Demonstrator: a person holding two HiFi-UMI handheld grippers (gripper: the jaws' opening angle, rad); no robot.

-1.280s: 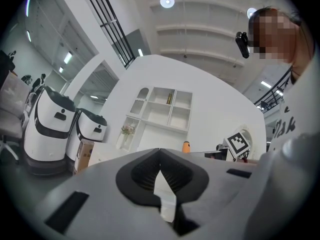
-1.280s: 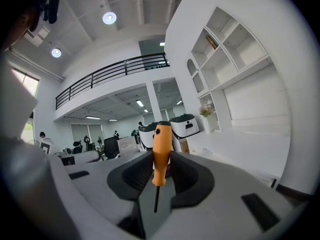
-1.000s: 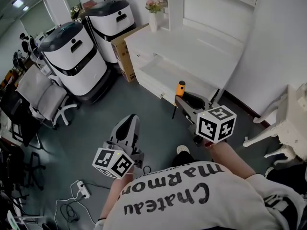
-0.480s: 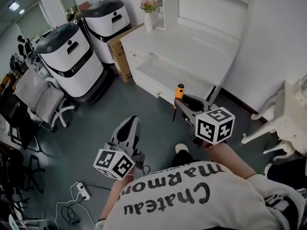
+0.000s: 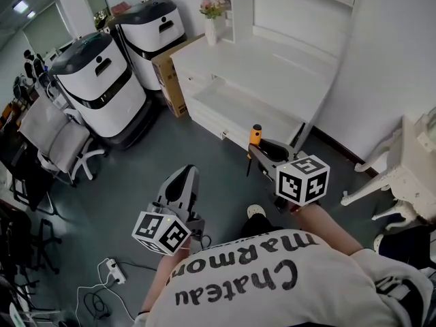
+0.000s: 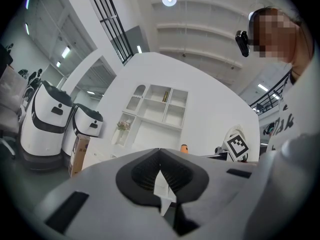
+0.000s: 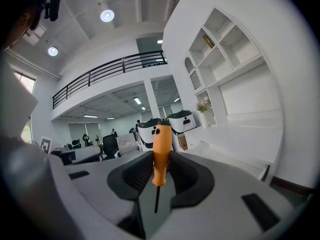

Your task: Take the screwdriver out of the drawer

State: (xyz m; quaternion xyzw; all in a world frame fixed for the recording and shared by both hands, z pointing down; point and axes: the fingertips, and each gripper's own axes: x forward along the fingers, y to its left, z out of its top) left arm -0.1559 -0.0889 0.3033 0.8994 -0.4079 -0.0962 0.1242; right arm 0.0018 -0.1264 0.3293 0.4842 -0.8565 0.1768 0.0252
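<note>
right gripper (image 5: 256, 148), centre frame, clamps the smooth orange-handled screwdriver (image 7: 161, 151) upright near the open white drawer's (image 5: 235, 109) front edge; left gripper's (image 5: 184, 176) jaws meet, lower left.

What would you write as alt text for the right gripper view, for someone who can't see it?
The right gripper clamps an orange-handled screwdriver upright, handle up and thin dark shaft down. Behind, white wall shelves stand at right and two white machines farther back.

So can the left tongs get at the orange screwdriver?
Probably yes: only open air lies between the left tongs and the orange-handled screwdriver, though the right tongs are clamped on it.
</note>
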